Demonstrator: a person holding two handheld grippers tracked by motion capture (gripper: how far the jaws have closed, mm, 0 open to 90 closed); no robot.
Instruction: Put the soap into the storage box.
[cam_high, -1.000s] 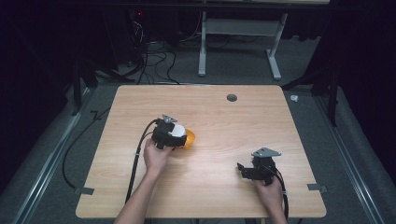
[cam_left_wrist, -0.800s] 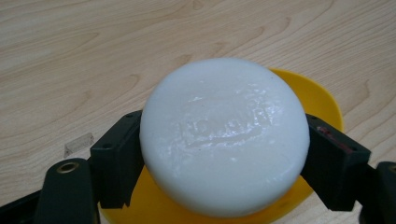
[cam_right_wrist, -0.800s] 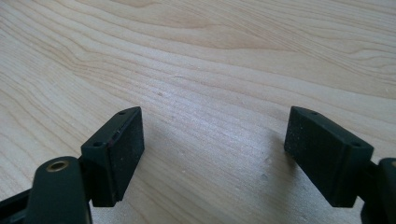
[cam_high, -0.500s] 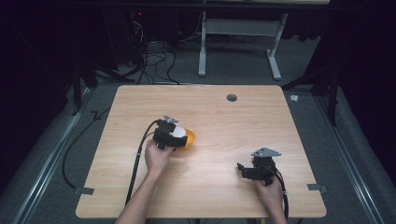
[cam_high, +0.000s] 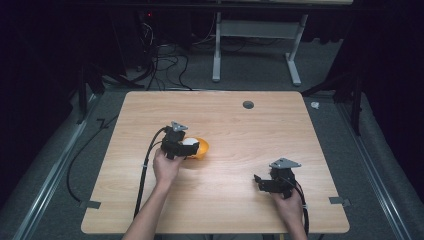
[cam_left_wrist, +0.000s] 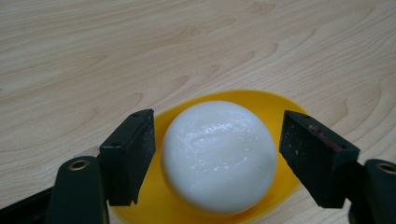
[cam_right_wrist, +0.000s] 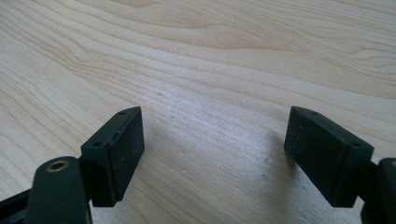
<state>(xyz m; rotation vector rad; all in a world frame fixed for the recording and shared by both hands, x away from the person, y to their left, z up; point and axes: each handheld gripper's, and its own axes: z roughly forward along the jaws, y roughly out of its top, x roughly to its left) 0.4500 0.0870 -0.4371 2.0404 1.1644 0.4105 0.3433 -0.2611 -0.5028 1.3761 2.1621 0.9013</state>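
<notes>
Both grippers are black — the left gripper (cam_high: 186, 148) and right gripper (cam_high: 261, 182) carry grey three-cornered plates, black cables, thick rectangular jaws.

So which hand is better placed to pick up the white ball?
Left. The left tool is open around the white ball in the yellow bowl; the right tool is open over bare table.

A: What lies on the bench (cam_high: 300, 130) itself?
B: A round dark hole (cam_high: 248, 104) near its far edge.
A: And beyond it?
B: A white metal frame (cam_high: 255, 45) on grey floor (cam_high: 380, 150), tangled cables (cam_high: 160, 65) far left.
</notes>
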